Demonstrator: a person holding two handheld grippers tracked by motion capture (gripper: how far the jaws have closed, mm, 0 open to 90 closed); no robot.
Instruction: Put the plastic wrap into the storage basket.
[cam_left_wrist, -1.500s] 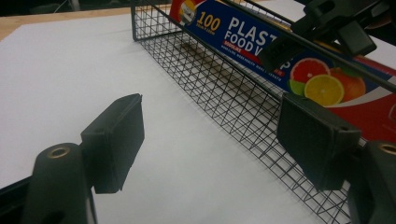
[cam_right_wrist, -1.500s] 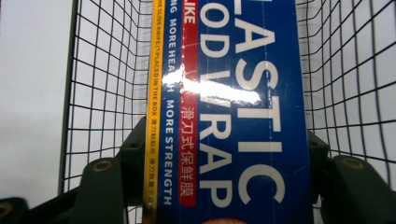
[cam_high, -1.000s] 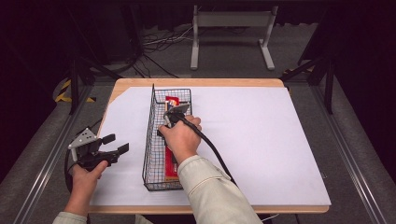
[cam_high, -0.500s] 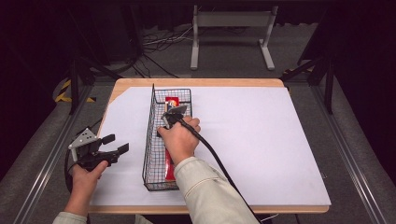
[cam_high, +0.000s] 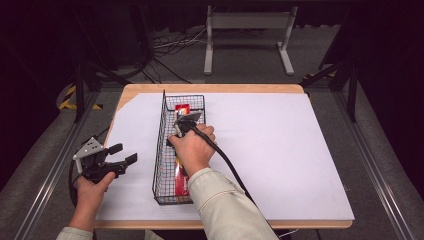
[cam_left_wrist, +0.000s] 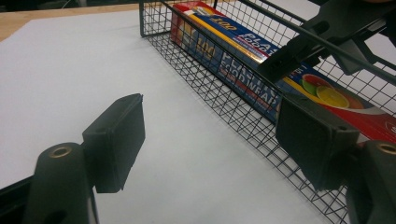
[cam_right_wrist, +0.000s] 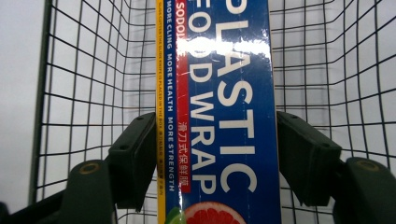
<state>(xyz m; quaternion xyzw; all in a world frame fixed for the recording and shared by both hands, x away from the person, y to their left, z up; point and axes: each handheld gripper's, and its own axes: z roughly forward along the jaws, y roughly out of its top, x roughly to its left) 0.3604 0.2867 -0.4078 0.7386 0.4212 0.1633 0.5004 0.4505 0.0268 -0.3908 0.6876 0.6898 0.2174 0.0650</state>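
The left gripper (cam_high: 120, 161) hovered over the white sheet (cam_high: 280, 150) near the table's left edge, well apart from the basket's left wall, its jaws spread with nothing between them. Its own view confirmed this: two matte black rectangular pads (cam_left_wrist: 116, 140) stood wide apart above bare sheet.

Next came the basket (cam_high: 159, 150), a long, narrow black wire-mesh tray on the sheet, left of centre, running away from the person. The box (cam_high: 181, 175) lay flat inside it along its length: a slim carton, glossy, in red, blue and yellow.

The right gripper (cam_high: 181, 124) was inside the basket over the box's far half, the right hand (cam_high: 192, 150) around its body. From above, that hand hid the jaw tips. The right gripper view supplied what the high view could not: the box (cam_right_wrist: 219, 116) ran straight up between the two pads (cam_right_wrist: 135, 158), each pad just beside a long edge; whether they touched could not be told. The jaws had just been opening, with the box between them; the grip read as released. That view also gave white lettering, "PLASTIC FOOD WRAP", and a glare streak across the blue panel. The left gripper view showed the box's (cam_left_wrist: 243, 56) fruit artwork and the right gripper (cam_left_wrist: 299, 60) beyond the mesh wall (cam_left_wrist: 224, 98).
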